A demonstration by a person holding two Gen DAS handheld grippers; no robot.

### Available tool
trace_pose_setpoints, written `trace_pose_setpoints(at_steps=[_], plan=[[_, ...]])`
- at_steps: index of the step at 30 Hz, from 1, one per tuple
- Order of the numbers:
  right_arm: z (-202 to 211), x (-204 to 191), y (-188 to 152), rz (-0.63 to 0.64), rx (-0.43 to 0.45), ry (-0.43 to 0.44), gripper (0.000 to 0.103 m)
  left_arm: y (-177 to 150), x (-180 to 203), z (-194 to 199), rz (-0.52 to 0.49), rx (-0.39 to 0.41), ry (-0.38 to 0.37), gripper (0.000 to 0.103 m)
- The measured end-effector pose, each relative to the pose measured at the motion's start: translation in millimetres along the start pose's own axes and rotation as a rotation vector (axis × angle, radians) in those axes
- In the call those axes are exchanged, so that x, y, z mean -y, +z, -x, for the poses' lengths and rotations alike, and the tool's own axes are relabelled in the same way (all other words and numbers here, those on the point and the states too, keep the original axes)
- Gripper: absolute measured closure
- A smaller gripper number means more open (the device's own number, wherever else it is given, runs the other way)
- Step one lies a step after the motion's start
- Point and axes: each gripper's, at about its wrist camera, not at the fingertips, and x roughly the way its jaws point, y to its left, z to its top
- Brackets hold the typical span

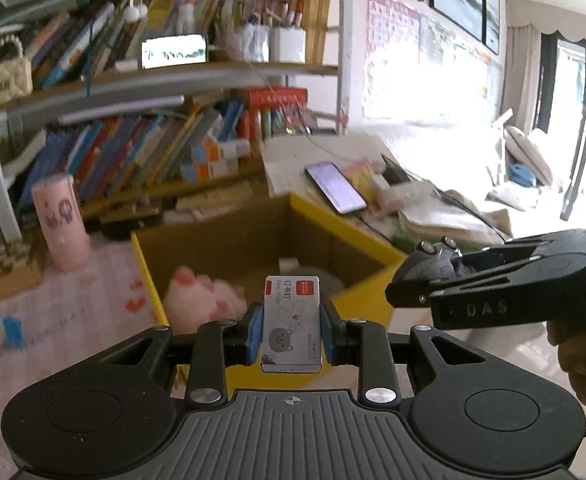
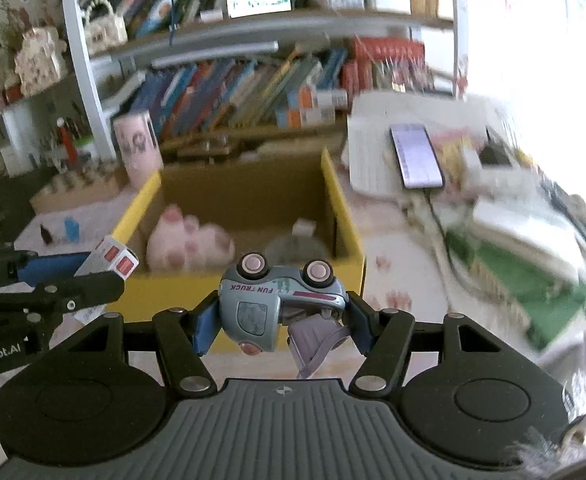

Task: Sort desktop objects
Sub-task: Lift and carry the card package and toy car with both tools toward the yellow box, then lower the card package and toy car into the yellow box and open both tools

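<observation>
— What does the left claw (image 1: 292,326) hold?
— It grips a staple box (image 1: 292,322) at the near edge of the yellow box (image 1: 145,264).
— And the right claw (image 2: 281,320)?
— Clenched on an upturned toy truck (image 2: 277,304), just before that box.

Desk w/ pink patterned mat (image 1: 73,312); yellow-rimmed cardboard box (image 2: 341,200) on it; pink cylinder (image 1: 63,222) just left of box; paper stack w/ phone (image 2: 415,156) right of box.
</observation>
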Motion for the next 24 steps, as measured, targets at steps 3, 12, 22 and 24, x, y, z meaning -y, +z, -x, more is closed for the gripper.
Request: trace_pose_setpoints(at_steps=[3, 12, 22, 24], plan=[[-9.6, 7.2, 16.5, 0.023, 0.033, 0.014, 0.042, 10.0, 0.8, -14.5, -0.021, 0.014, 0.027, 0.075], [-55.4, 9.7, 50.6, 0.106, 0.048, 0.073, 0.042, 16.3, -11.6, -66.2, -0.039, -0.036, 0.090, 0.075], [-110.0, -6.2, 54.7, 0.175, -0.044, 0.121, 0.042, 0.7, -19.9, -106.4, -0.020, -0.153, 0.112, 0.075], [-123.0, -8.7, 57.4, 0.191, -0.070, 0.132, 0.042, 1.2, -26.4, -111.9, 0.021, -0.178, 0.101, 0.075]])
